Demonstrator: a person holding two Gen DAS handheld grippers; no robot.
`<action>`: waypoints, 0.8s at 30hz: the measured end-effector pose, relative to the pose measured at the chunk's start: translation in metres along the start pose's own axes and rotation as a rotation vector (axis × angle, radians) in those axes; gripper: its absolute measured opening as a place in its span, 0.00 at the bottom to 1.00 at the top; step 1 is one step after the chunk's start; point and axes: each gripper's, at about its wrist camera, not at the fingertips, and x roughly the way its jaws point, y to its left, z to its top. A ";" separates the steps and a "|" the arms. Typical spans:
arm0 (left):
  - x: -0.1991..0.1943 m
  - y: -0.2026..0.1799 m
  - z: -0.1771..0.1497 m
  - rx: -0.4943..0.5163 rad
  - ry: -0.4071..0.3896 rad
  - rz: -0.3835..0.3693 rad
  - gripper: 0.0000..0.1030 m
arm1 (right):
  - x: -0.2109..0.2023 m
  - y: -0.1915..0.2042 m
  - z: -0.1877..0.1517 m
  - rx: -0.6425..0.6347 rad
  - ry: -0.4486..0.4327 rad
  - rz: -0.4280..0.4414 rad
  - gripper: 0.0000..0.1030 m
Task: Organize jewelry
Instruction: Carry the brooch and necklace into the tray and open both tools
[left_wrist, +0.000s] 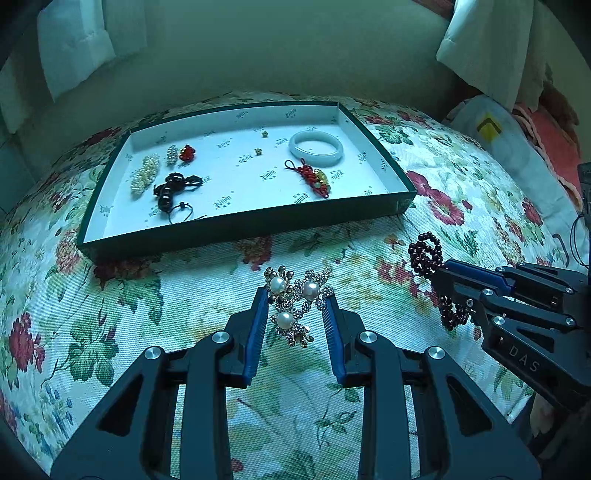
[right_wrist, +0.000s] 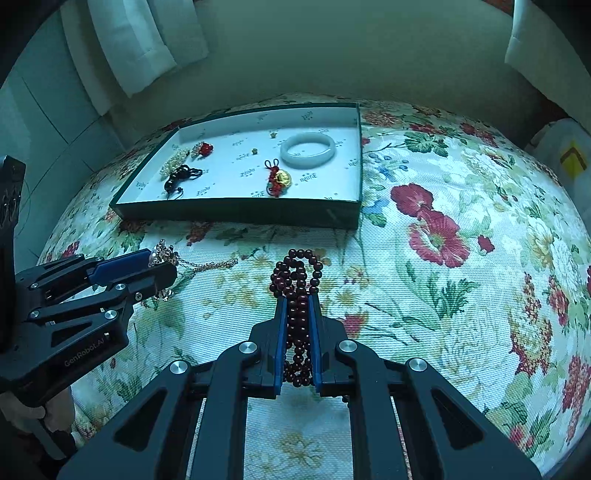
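Clamping the beads (right_wrist: 297, 295), the right gripper (right_wrist: 297, 306) sits below the tray (right_wrist: 236, 213); the left gripper (left_wrist: 295, 299) brackets the brooch (left_wrist: 295, 306), jaws apart.

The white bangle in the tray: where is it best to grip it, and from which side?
Grip the white bangle across its near rim, one finger inside the ring, one outside, coming from above. It lies flat on the tray floor, and the red knotted charm sits just in front.

On your left gripper (right_wrist: 162, 273) body you can read "GenRobot.AI"; your right gripper (left_wrist: 439, 280) shows "DAS". The tray (left_wrist: 243, 221) liner carries a repeated logo, too small to read.
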 end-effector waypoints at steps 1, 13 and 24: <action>-0.001 0.002 0.000 -0.003 -0.003 0.001 0.29 | 0.000 0.002 0.000 -0.001 0.000 0.001 0.11; -0.013 0.021 -0.001 -0.025 -0.025 -0.008 0.28 | 0.003 0.026 0.007 -0.002 -0.003 0.016 0.11; -0.029 0.029 0.008 -0.032 -0.067 -0.016 0.28 | -0.007 0.039 0.016 0.010 -0.039 0.029 0.11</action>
